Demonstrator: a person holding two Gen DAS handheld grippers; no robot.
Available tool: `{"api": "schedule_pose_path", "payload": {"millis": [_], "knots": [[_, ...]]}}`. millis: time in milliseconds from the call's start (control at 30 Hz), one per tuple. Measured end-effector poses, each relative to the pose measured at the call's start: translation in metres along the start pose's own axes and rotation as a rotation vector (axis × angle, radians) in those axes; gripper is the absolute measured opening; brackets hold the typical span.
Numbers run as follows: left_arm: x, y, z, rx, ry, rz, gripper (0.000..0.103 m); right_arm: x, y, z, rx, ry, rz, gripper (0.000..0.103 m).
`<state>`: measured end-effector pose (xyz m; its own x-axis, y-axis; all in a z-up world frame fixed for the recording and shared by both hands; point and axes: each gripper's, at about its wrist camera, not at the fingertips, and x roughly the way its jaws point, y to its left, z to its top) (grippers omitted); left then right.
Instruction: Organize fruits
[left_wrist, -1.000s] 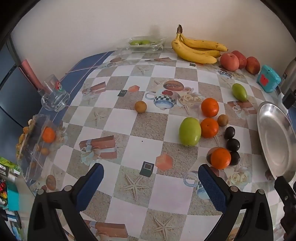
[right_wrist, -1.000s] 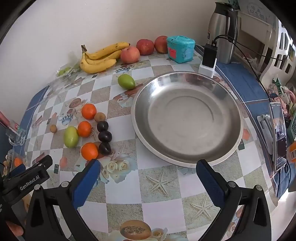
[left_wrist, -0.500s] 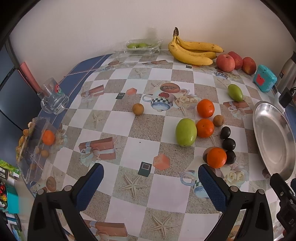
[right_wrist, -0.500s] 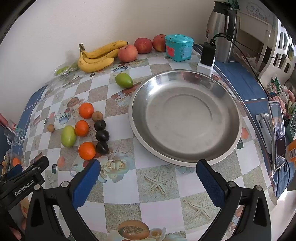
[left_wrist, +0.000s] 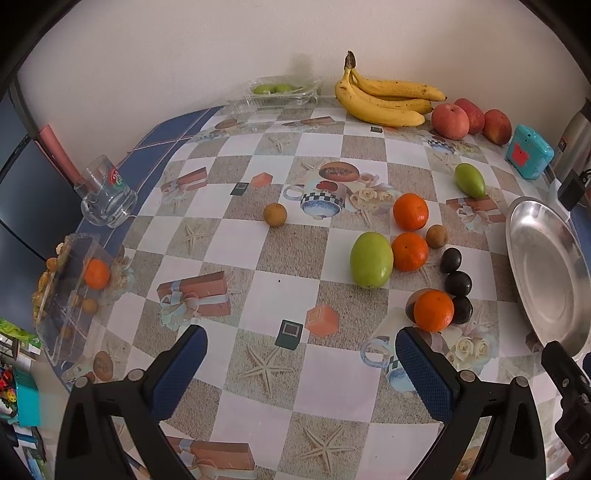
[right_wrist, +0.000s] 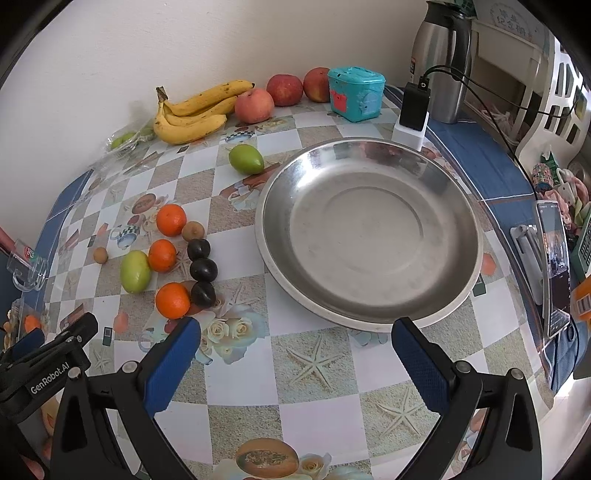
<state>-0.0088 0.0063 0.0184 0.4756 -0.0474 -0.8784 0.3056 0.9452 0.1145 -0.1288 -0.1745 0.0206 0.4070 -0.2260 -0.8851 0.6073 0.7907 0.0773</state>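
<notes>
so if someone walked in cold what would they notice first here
Probably the big steel dish, bare and shiny on the checked tablecloth just ahead of the open right gripper. Next, the loose cluster beside it: three oranges, a green fruit and a row of three dark plums. A banana bunch and red apples line the wall behind.
</notes>
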Motion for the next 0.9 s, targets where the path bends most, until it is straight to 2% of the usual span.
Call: {"api": "schedule_pose_path", "payload": {"millis": [900], "knots": [[0.0015, -0.0011, -0.0018, 0.005, 0.006, 0.005, 0.103, 0.0013, -0.0005, -0.0007, 0.002, 0.005, -0.003, 0.103]]}}
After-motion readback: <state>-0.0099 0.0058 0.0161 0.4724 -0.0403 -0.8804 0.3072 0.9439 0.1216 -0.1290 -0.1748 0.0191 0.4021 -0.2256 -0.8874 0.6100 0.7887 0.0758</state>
